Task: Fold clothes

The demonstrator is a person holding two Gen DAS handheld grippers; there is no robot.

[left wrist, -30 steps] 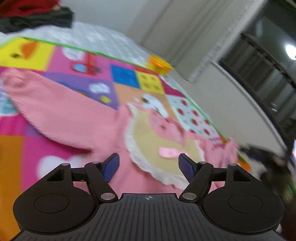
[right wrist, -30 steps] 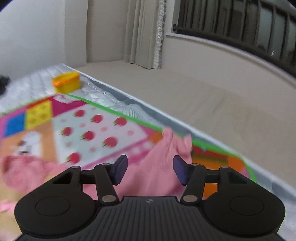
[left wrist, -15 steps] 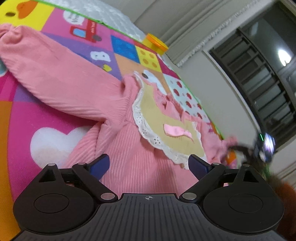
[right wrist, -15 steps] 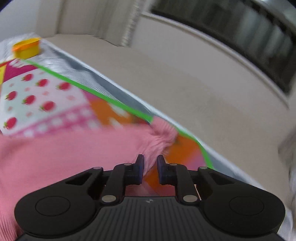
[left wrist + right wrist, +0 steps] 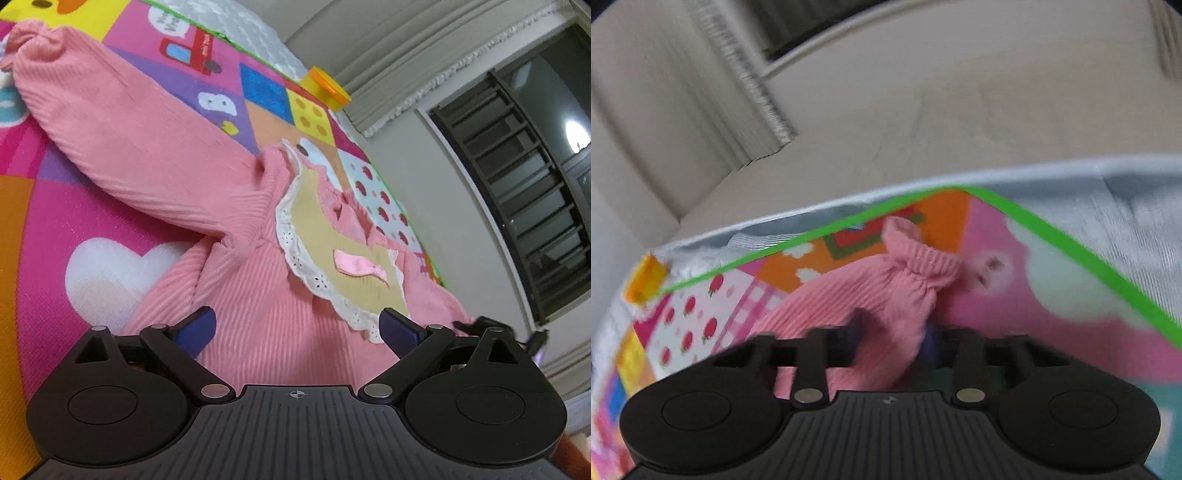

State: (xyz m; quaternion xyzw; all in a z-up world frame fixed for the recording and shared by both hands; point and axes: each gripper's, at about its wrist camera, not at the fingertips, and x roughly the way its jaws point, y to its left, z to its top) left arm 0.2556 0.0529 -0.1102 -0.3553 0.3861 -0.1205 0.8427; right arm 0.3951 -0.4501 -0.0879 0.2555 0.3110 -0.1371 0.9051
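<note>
A pink ribbed child's top (image 5: 255,288) with a cream lace-edged bib and a pink bow lies face up on a colourful play mat (image 5: 55,236). Its one sleeve (image 5: 122,136) stretches out to the far left. My left gripper (image 5: 297,328) is open and hovers low over the top's body, empty. My right gripper (image 5: 892,341) is shut on the other sleeve (image 5: 886,291) just behind its gathered cuff, near the mat's green-edged corner. The right gripper also shows small and dark in the left wrist view (image 5: 480,325).
An orange and yellow tub (image 5: 325,88) stands at the mat's far edge; it also shows in the right wrist view (image 5: 646,280). A quilted white cover (image 5: 1137,206) lies under the mat. Beyond are beige floor, curtains (image 5: 683,103) and a barred window (image 5: 517,184).
My right gripper closed on the sleeve near the cuff and has swung round with it. My left gripper has opened wider and moved in closer over the top's body.
</note>
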